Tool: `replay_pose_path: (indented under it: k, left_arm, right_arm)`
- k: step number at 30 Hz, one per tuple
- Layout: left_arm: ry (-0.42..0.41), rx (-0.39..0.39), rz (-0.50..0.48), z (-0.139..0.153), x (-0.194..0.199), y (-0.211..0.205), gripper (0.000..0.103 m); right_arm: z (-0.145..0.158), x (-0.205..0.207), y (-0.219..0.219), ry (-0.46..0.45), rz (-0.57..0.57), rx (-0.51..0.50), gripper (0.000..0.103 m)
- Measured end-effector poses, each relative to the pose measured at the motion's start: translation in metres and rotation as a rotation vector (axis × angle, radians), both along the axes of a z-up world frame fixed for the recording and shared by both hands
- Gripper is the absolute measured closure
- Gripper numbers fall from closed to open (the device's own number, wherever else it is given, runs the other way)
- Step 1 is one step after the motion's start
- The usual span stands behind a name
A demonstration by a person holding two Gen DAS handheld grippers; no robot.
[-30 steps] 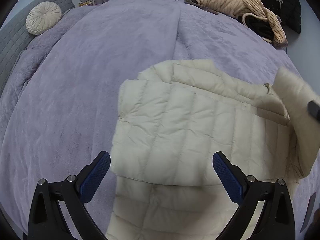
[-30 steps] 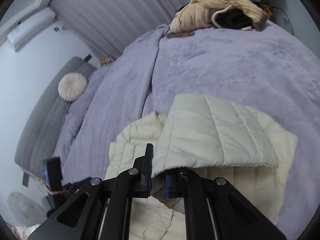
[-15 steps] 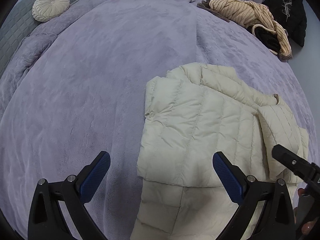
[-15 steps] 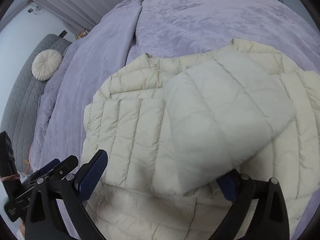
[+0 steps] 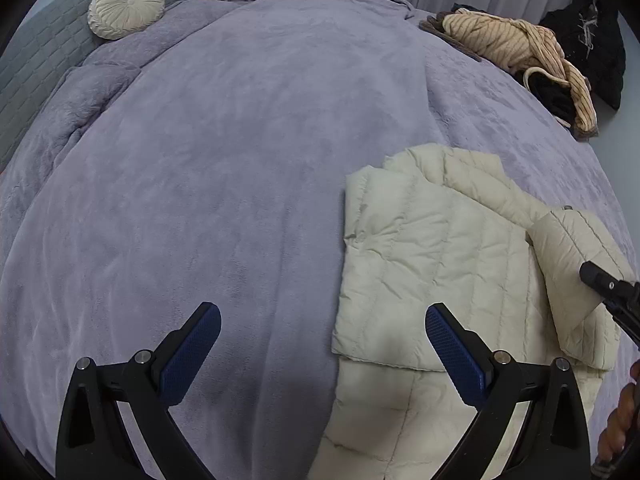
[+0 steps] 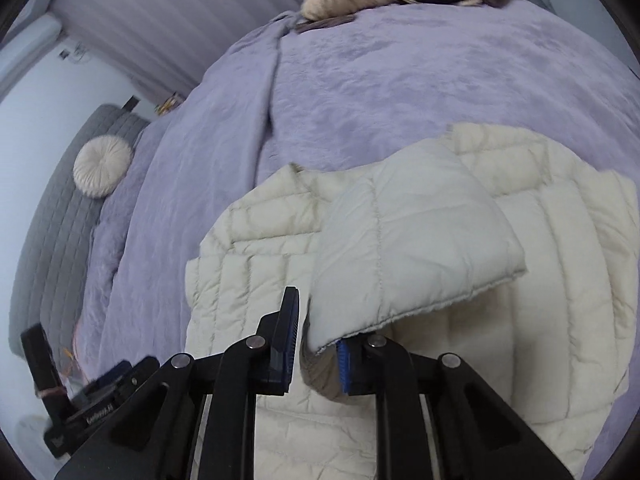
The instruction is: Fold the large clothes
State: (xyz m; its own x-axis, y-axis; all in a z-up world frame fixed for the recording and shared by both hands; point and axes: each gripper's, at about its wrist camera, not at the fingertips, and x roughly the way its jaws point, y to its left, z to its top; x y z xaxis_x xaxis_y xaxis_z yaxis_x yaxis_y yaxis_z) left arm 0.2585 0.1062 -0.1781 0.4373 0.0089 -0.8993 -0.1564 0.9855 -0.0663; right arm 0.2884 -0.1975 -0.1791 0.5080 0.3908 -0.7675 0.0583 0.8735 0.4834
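A cream quilted jacket (image 5: 420, 248) lies partly folded on a lilac blanket (image 5: 240, 160). My left gripper (image 5: 322, 312) hovers open over the jacket's left edge, one finger above the blanket and the other above the jacket, holding nothing. My right gripper (image 6: 316, 328) is low over the jacket (image 6: 248, 272), its jaws closing, and the cuff end of the folded-over sleeve (image 6: 412, 240) sits between the pads. In the left wrist view that sleeve (image 5: 572, 256) lies on the jacket's right side, with the right gripper (image 5: 600, 276) reaching onto it.
A pile of striped tan and black clothes (image 5: 520, 48) sits at the bed's far right corner. A round cream cushion (image 5: 126, 8) leans on the grey headboard (image 5: 36, 52). A person's hand (image 5: 624, 420) shows at the right edge. Curtains hang behind the bed.
The right gripper let the sleeve drop onto the jacket, opened wide, then narrowed again around the cuff. The left gripper slid leftward off the jacket and stayed open.
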Motion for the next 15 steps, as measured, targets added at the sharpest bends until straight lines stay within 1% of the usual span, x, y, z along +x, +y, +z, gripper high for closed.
replay_pose_path:
  k: [3, 6, 7, 8, 9, 10, 13, 15]
  left_arm:
    - [-0.011, 0.005, 0.04, 0.004, 0.001, 0.015, 0.0]
    - [-0.006, 0.012, 0.061, 0.003, 0.004, 0.025, 0.0]
    - [-0.007, 0.018, 0.063, 0.004, 0.005, 0.027, 0.0]
    - [-0.009, 0.024, 0.065, 0.004, 0.006, 0.028, 0.0]
    - [-0.012, 0.028, 0.064, 0.005, 0.006, 0.028, 0.0]
    - [-0.015, 0.031, 0.063, 0.006, 0.006, 0.028, 0.0]
    - [-0.021, 0.028, 0.046, 0.01, 0.009, 0.021, 0.0]
    - [-0.022, 0.024, 0.021, 0.012, 0.013, 0.01, 0.0]
  right_arm:
    - [0.003, -0.003, 0.047, -0.024, 0.174, -0.123, 0.084]
    - [-0.007, -0.01, 0.086, -0.007, 0.308, -0.248, 0.084]
    - [-0.012, -0.012, 0.095, 0.004, 0.335, -0.279, 0.079]
    - [-0.017, -0.013, 0.102, 0.02, 0.359, -0.298, 0.057]
    - [-0.022, -0.014, 0.106, 0.037, 0.373, -0.306, 0.041]
    - [-0.025, -0.015, 0.109, 0.048, 0.378, -0.302, 0.015]
    - [-0.025, -0.022, 0.103, 0.059, 0.36, -0.274, 0.014]
    - [-0.021, -0.028, 0.088, 0.077, 0.318, -0.23, 0.014]
